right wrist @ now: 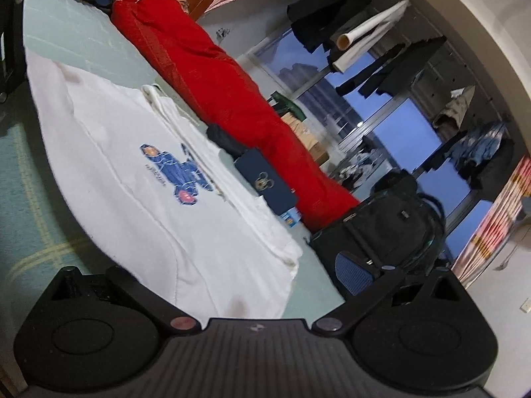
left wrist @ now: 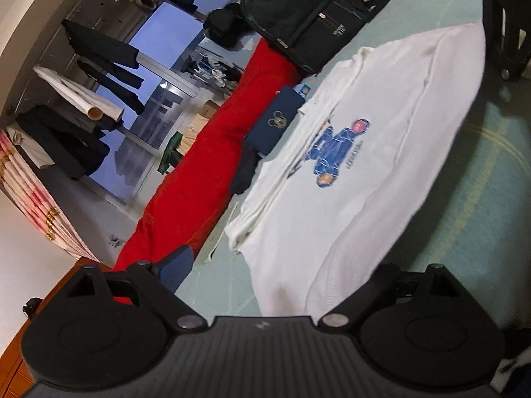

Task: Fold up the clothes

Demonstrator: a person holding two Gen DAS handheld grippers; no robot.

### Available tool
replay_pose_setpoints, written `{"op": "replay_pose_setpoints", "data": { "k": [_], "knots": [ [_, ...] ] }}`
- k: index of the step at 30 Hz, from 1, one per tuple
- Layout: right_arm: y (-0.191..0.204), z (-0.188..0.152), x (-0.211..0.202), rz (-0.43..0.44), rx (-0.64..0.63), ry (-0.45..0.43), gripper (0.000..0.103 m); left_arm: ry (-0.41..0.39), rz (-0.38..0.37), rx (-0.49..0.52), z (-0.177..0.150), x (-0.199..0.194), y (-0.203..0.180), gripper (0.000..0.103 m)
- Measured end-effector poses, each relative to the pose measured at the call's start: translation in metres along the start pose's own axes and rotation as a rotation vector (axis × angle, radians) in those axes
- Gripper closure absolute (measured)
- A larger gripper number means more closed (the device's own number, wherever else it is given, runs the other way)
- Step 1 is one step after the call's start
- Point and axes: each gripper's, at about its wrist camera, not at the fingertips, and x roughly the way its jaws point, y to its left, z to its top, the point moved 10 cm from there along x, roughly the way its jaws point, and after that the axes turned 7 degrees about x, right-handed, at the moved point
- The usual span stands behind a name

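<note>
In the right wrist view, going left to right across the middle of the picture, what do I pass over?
Green bedsheet → white sweatshirt with its blue bear print → navy Mickey case → red quilt roll → black backpack → window.

White shirt (left wrist: 381, 172): soft matt knit cloth with a printed blue figure. Bed cover (left wrist: 491, 179): pale green woven cloth, matt; red bedding (left wrist: 199, 182): matt quilted fabric. Gripper housings: matt black ribbed plastic; backpack (left wrist: 298, 16): black synthetic cloth.
</note>
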Motion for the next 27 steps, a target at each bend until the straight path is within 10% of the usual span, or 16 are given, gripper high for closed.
{"op": "replay_pose_setpoints", "data": {
  "k": [27],
  "knots": [
    [-0.064, 0.042, 0.139, -0.099, -0.014, -0.03, 0.0, 0.005, 0.088, -0.03, 0.056, 0.135, 0.074, 0.011]
  ]
}}
